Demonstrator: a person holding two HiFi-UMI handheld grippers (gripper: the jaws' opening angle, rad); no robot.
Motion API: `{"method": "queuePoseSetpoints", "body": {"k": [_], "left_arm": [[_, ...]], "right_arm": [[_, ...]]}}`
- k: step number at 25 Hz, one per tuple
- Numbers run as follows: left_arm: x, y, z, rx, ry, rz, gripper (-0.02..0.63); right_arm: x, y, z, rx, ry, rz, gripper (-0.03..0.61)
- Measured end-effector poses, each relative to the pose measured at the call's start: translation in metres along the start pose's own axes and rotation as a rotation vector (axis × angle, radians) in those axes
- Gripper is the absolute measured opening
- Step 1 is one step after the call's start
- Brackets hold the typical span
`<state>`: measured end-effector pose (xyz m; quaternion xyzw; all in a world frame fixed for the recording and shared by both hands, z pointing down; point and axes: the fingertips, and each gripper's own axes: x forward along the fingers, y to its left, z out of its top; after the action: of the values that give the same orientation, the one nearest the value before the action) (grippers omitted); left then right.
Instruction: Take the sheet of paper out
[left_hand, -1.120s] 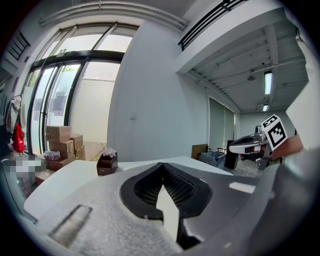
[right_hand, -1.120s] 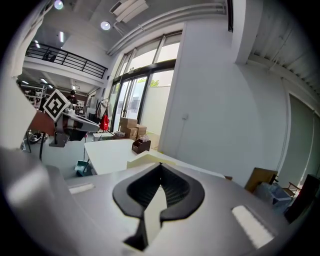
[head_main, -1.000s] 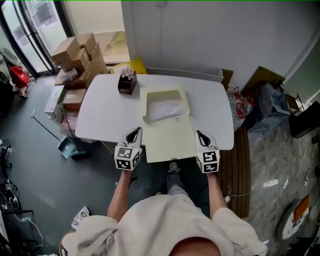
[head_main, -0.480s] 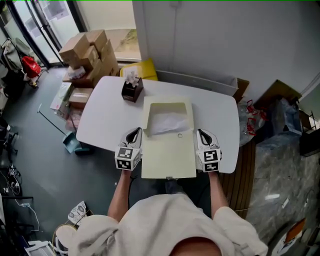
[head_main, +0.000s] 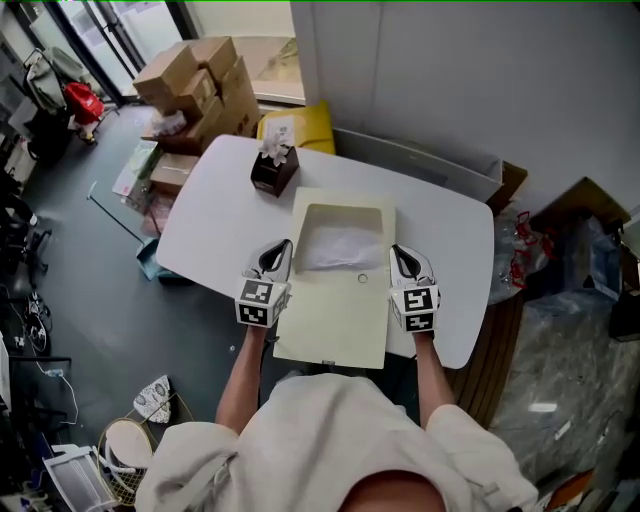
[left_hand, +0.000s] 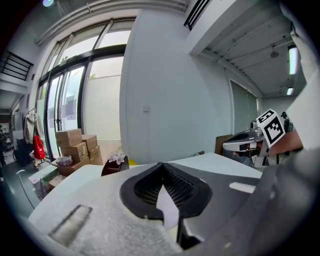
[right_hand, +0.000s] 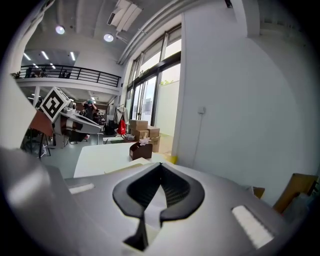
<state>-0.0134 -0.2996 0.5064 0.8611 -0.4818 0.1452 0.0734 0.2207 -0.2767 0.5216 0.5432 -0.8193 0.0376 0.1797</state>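
Observation:
A cream box (head_main: 300, 225) lies open on the white table (head_main: 215, 225), and a crumpled white sheet of paper (head_main: 340, 246) rests in its tray. Its flat lid (head_main: 335, 315) stretches toward me and overhangs the table's near edge. My left gripper (head_main: 279, 250) is at the box's left side, shut, with nothing between its jaws. At the right side my right gripper (head_main: 399, 256) is shut and empty too. In the left gripper view the jaws (left_hand: 161, 165) meet at the tip, as they do in the right gripper view (right_hand: 161, 165). Neither touches the paper.
A brown tissue box (head_main: 274, 168) stands on the table beyond the cream box. Stacked cardboard boxes (head_main: 195, 80) and a yellow bag (head_main: 295, 130) sit on the floor behind the table. A white wall runs along the far side.
Both grippers have moved forward along the lid's two sides, from its near end up to the tray's front corners. Their jaws stay shut.

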Motion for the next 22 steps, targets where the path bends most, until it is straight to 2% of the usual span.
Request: {"method": "queuePoseSetpoints", "body": {"k": [12, 22], "left_arm": [[0.036, 0.006, -0.031, -0.039, 0.058, -0.027, 0.003], [0.059, 0.019, -0.061, -0.103, 0.088, -0.157, 0.002]], "right_arm": [[0.054, 0.028, -0.020, -0.005, 0.079, 0.093, 0.002], [0.088, 0.065, -0.044, -0.059, 0.179, 0.060, 0.002]]}}
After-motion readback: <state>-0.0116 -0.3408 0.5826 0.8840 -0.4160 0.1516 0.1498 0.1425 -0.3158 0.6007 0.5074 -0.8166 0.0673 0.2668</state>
